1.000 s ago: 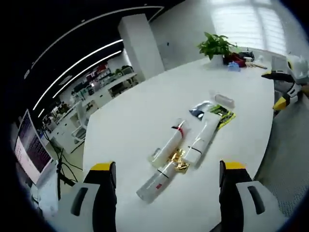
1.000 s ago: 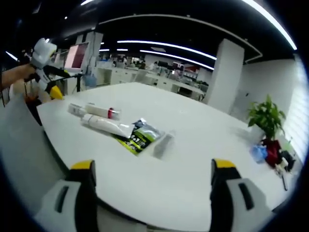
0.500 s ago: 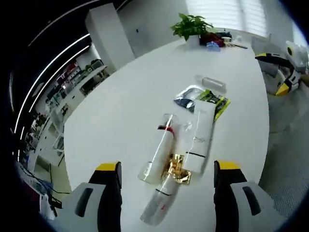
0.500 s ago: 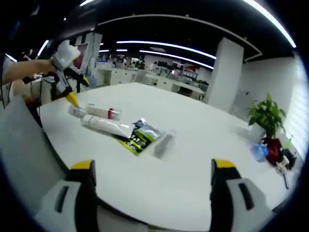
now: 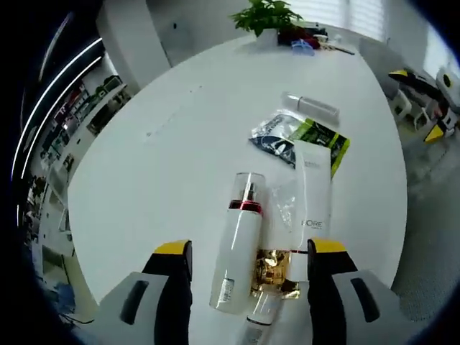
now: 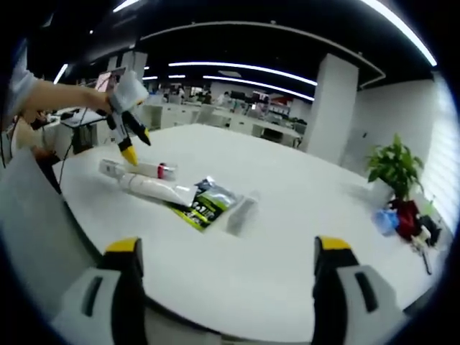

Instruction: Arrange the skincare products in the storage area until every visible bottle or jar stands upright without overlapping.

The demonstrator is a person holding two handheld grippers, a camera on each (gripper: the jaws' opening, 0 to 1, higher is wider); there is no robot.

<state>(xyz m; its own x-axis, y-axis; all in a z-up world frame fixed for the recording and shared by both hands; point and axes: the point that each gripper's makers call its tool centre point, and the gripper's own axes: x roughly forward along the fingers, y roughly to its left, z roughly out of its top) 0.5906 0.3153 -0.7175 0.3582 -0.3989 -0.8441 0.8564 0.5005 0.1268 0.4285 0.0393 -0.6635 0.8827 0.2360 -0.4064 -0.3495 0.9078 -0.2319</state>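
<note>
Left hand-held gripper [image 5: 248,262] open, jaws spread, hovering right over the white pump bottle [image 5: 236,253] lying flat on the bench [image 5: 158,158]. Just beside it: a white tube [image 5: 310,205], also flat, with a gold wrapper [image 5: 273,267] and a clear bottle [image 5: 260,314] near the jaws. Farther off, a green sachet [image 5: 322,136], a foil pouch [image 5: 272,134] and a small clear vial [image 5: 310,108], all lying down. Nothing upright yet.

Right hand-held gripper [image 6: 223,269] open too, well apart from the pile, holding nothing.

Step in hand looks like grabbing the pump bottle. Best to close across its body mid-length, jaws square to its long axis, clear of the tube and wrapper, then tip it base-down on bare bench away from the pile. Round body could roll or slip.
</note>
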